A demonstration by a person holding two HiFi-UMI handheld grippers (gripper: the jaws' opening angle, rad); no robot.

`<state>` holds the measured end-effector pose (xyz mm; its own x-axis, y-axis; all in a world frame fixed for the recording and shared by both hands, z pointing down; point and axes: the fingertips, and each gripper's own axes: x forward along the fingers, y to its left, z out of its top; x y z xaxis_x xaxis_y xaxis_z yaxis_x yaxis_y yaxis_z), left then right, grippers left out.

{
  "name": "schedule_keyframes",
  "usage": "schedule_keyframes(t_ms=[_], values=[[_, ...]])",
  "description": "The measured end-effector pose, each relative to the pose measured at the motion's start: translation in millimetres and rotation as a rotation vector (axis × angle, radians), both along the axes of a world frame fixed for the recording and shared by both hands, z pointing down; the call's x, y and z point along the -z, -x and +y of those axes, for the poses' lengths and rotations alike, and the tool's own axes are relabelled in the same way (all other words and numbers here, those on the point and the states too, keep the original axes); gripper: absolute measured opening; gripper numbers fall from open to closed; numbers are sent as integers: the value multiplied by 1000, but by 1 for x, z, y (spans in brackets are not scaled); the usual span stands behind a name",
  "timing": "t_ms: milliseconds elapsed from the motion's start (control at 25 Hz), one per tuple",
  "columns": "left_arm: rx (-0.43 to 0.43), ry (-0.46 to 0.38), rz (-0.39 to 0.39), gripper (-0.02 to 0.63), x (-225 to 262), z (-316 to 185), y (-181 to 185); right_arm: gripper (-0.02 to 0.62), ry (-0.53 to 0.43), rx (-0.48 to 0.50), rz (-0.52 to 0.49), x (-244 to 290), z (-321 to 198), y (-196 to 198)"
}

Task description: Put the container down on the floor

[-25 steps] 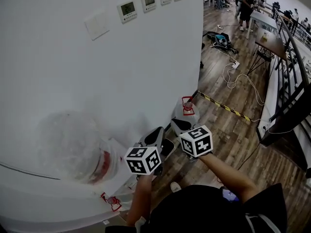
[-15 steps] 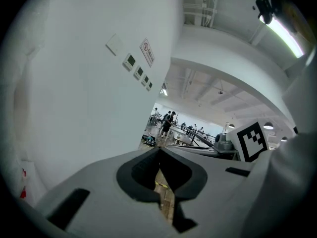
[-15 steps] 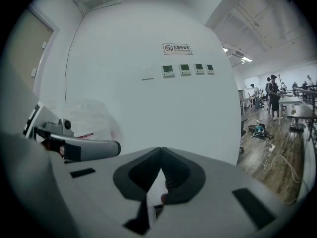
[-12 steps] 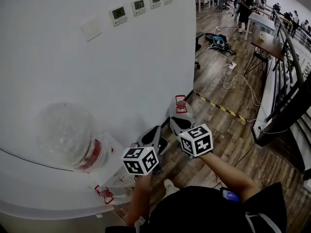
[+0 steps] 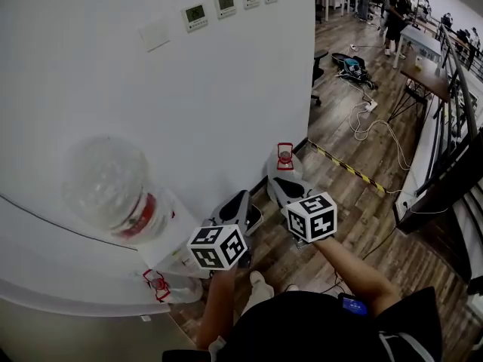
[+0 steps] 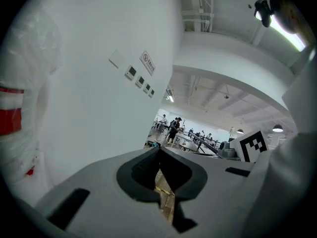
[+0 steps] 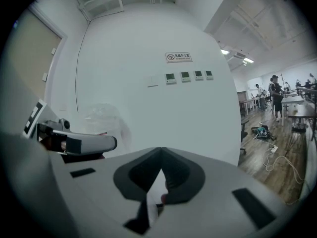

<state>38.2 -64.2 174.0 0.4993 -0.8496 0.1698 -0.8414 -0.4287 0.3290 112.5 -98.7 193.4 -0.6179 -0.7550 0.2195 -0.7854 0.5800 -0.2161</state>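
The person is standing close to a curved white wall (image 5: 226, 89), holding both grippers out in front at about the same height. The left gripper (image 5: 241, 204) is showing its fingers (image 6: 136, 175) closed together, with only floor visible through the notch between them and nothing held. The right gripper (image 5: 279, 191) is likewise showing closed fingers; a sliver of white and a reddish spot are showing through its notch, too small to identify. The container (image 5: 287, 166), judged to be the translucent one with the red handle (image 5: 284, 151), is standing upright on the floor (image 5: 362, 202) at the foot of the wall, long axis vertical, handle on top. In the head view it is lying just beyond the right gripper's fingers and to the right of the left gripper, so the right hand is the nearer. Contact cannot be confirmed. Both gripper views are looking roughly level at the wall, suggesting the fingers are above the container and apart from it. A second red-handled jug (image 5: 177, 289) is sitting on the floor at the person's left, below a large clear bottle (image 5: 106, 183) with a red band. Judgement: the set-down is looking done, and any retreat is needing only to clear the handle.
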Motion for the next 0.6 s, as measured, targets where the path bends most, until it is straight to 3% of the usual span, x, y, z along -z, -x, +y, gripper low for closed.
schedule_keyframes(t_ms=[280, 600], values=[[16, -18, -8, 14, 3, 16, -7, 28, -51, 11, 58, 4, 16, -7], [40, -24, -5, 14, 4, 26, -9, 28, -68, 29, 22, 11, 28, -10]])
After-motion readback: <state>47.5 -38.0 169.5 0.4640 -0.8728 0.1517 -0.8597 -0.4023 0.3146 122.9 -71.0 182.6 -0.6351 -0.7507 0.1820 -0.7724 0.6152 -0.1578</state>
